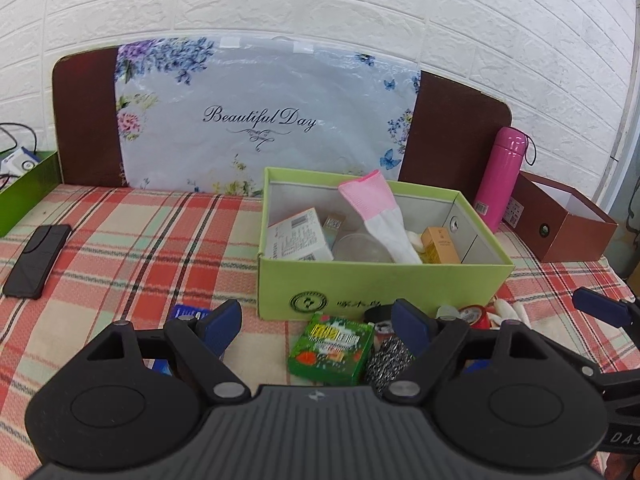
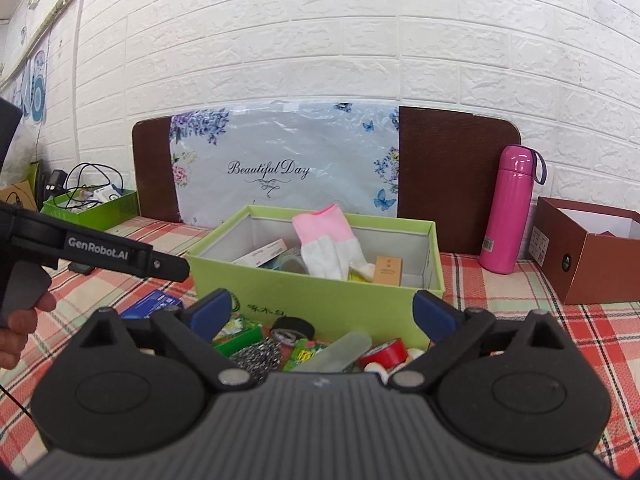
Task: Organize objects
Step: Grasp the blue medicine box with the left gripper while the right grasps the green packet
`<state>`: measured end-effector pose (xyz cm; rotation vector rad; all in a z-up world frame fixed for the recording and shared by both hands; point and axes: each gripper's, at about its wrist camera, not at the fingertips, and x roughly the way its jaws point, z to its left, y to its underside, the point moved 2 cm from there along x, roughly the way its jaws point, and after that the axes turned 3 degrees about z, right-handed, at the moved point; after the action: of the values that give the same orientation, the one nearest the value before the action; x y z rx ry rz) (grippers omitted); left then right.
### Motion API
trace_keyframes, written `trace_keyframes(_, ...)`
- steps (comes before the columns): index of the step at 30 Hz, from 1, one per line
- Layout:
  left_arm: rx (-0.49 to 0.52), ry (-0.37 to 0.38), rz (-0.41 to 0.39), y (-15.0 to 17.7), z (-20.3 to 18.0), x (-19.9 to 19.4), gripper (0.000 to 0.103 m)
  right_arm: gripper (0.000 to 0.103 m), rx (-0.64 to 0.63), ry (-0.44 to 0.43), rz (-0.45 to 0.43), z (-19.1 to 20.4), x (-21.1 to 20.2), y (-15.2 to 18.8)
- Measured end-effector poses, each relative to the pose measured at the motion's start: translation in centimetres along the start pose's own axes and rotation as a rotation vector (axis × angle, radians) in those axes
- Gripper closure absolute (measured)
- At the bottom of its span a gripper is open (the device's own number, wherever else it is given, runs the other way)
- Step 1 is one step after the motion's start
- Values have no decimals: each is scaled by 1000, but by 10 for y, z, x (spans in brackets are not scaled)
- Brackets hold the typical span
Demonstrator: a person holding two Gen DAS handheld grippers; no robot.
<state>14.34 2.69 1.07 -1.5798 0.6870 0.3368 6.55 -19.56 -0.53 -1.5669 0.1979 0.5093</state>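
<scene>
A light green box stands on the plaid cloth, holding a pink-and-white glove, small cartons and a clear lid. In front of it lie a green packet, a steel scourer, a black tape roll, a red tape roll and a blue pack. My left gripper hangs open over the green packet, gripping nothing. My right gripper is open wide above the loose pile, with nothing between its pads.
A pink flask and an open brown box stand at the right. A black phone lies at the left, near a dark green box of cables. A floral board leans on the wall.
</scene>
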Motion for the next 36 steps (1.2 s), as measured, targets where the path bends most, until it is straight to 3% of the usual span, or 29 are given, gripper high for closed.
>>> trace_keyframes(13, -82, -83, 36, 47, 53, 1, 18, 4, -32, -47, 58, 35, -6, 39)
trace_keyframes(18, -100, -112, 93, 45, 79, 30, 18, 6, -34, -71, 94, 44, 0, 48)
trace_keyframes(27, -18, -159, 146, 39, 85, 77, 18, 7, -132, -110, 99, 62, 22, 40)
trace_keyframes(28, -23, -154, 156, 40, 88, 80, 20, 7, -146, -117, 103, 64, 28, 39)
trace_keyframes(30, -32, -146, 147, 44, 94, 76, 42, 10, -188, -133, 122, 67, 46, 33)
trace_keyframes(36, -43, -72, 165, 57, 97, 51, 43, 11, -269, -200, 202, 72, 103, 21)
